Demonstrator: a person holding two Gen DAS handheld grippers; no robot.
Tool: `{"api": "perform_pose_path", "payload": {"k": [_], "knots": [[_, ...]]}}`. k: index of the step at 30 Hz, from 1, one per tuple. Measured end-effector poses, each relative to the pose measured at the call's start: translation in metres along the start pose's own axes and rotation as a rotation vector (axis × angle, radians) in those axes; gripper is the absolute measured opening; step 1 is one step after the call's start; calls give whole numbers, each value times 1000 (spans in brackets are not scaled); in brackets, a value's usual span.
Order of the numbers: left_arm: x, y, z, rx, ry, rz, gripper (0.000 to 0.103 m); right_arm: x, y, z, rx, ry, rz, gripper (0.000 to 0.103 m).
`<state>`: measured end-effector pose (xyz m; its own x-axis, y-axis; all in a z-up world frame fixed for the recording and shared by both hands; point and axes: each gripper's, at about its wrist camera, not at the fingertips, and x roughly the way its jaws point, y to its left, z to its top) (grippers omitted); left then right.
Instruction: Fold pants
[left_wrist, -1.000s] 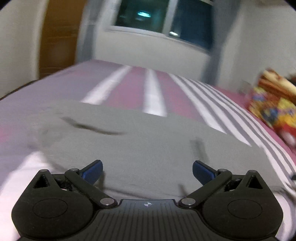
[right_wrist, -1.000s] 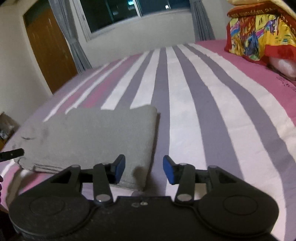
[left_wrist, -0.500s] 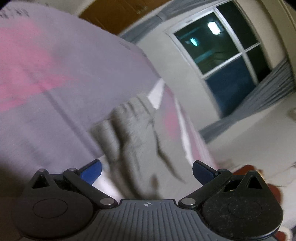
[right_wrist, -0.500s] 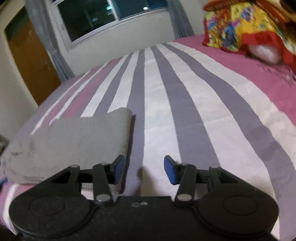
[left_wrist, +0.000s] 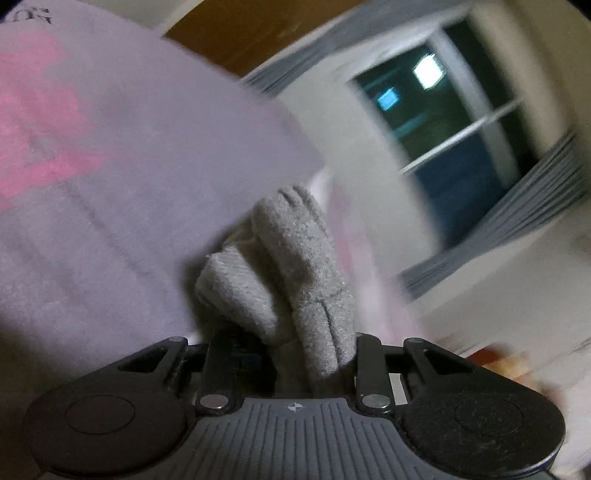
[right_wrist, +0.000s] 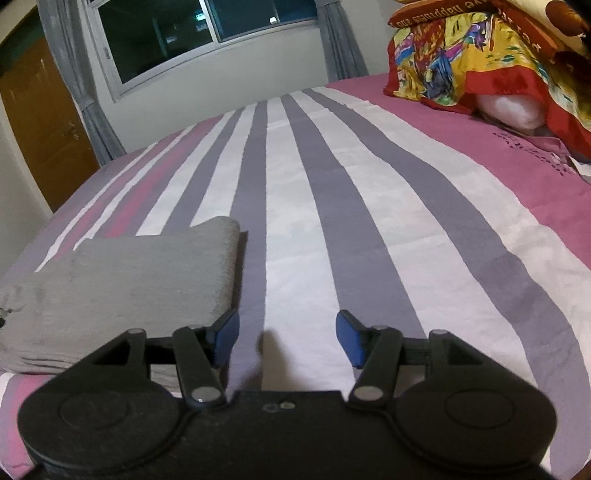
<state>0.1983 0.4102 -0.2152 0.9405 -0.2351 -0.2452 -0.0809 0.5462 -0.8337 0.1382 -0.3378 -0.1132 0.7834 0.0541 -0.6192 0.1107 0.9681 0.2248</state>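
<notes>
bed: striped sheet (right_wrist: 369, 221), pink, grey and white, below a dark window (right_wrist: 207, 33)
pants: folded grey pants (right_wrist: 122, 284) on the sheet's near left
left gripper (left_wrist: 295, 354): closing, clamped on the bunched pants edge; fingertips hidden by cloth, view blurred
right gripper (right_wrist: 286, 338): opening, nothing between, just right of the pants
writing: pillow (right_wrist: 476, 51) print upside down, partly readable "happiness"

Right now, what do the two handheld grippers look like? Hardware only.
Both match: the left gripper and the right gripper are matte black plastic, each with two round lobes, linkage arms on silver pivot pins, and a ribbed centre plate. The right's blue finger pads show; the left's are hidden by grey cloth. No cables or sleeves visible.
</notes>
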Motion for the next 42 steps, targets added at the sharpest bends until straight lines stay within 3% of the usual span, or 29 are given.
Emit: {"api": "perform_pose_path", "payload": {"k": [2,3,5,10,14,17,21,25,29,31,34,38,42], "knots": [[-11,-7,-2,25,-34,-31,28,-4,-3,0,10,-15,7,57],[-11,-8,-4,64,-26,8,29,-7,-3,-2,20,-25,13,57],[8,1,-8,114,62,191,30,-10,-9,-1,49,-37,24,57],[23,-10,-3,127,89,240,33,-7,-16,1,96,-31,20,57],[30,-12,7,66,121,267,34,-16,-19,-1,114,-63,51,57],[43,-52,8,226,103,342,30,-16,-22,-1,140,-70,60,57],[34,-108,4,347,65,262,28,-18,-29,0,186,-89,78,57],[51,-185,-6,551,68,220,28,-21,-42,1,250,-126,55,57],[63,-241,-32,688,74,185,28,-30,-60,1,351,-224,-208,64],[75,-269,-53,775,92,165,28,-34,-66,0,391,-268,-276,64],[83,-302,-89,889,130,117,28,-36,-72,-2,405,-289,-270,66],[76,-343,-146,1038,221,58,28,-33,-81,-2,431,-280,-268,91],[79,-369,-205,1192,312,11,28,-35,-92,-4,464,-303,-326,98]]}}
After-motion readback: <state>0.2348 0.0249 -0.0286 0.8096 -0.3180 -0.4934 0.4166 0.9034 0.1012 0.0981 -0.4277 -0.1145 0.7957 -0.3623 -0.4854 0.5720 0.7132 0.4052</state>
